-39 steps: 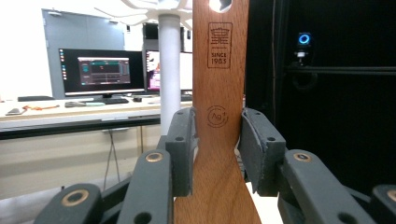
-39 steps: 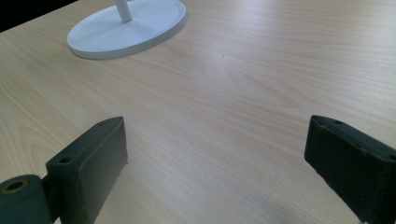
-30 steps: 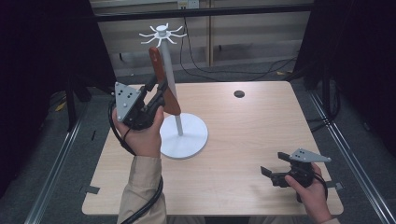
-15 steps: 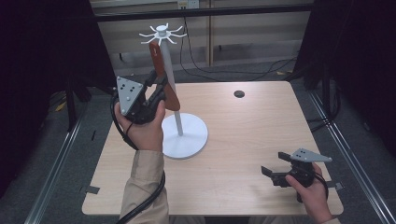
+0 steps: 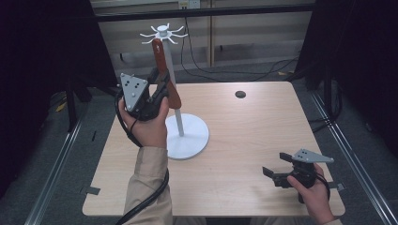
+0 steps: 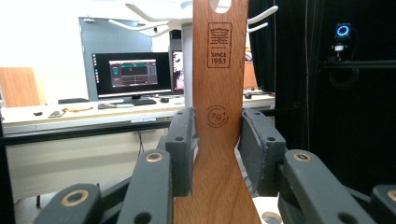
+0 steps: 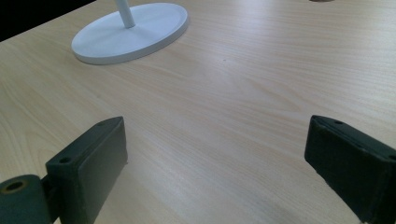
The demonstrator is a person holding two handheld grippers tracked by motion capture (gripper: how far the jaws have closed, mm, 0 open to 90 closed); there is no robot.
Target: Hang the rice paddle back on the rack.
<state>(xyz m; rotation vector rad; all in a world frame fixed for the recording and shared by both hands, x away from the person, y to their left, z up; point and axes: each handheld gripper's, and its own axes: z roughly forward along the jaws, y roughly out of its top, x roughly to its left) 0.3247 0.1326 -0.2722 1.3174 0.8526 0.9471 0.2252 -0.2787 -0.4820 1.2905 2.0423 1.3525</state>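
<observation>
1. Left gripper raised above the desk, over its left half and toward the far edge, held in the person's left hand.
2. Fingers of that gripper closed on a wooden spatula, one on each side edge of the narrow handle, just above where the wood widens toward the blade.
3. Spatula upright, slightly tilted, handle end up; hole at the handle top level with the white hooks of the stand, whether on a hook or just beside one cannot be told.
4. Burnt-in marks on the handle in the left gripper view: a stamp reading "SINCE 1983" and, between the fingers, a round "Ag+" mark.
5. Stand's round white base flat on the desk, left of centre, thin white pole rising from it just behind the spatula blade.
6. Right gripper low near the desk's front right corner, held in the right hand, pointing left across the desk.
7. Its fingers spread wide apart, nothing between them but bare wood grain; stand base well apart, farther along the desk.
8. Small dark round spot on the desk near the far edge, right of the stand.
</observation>
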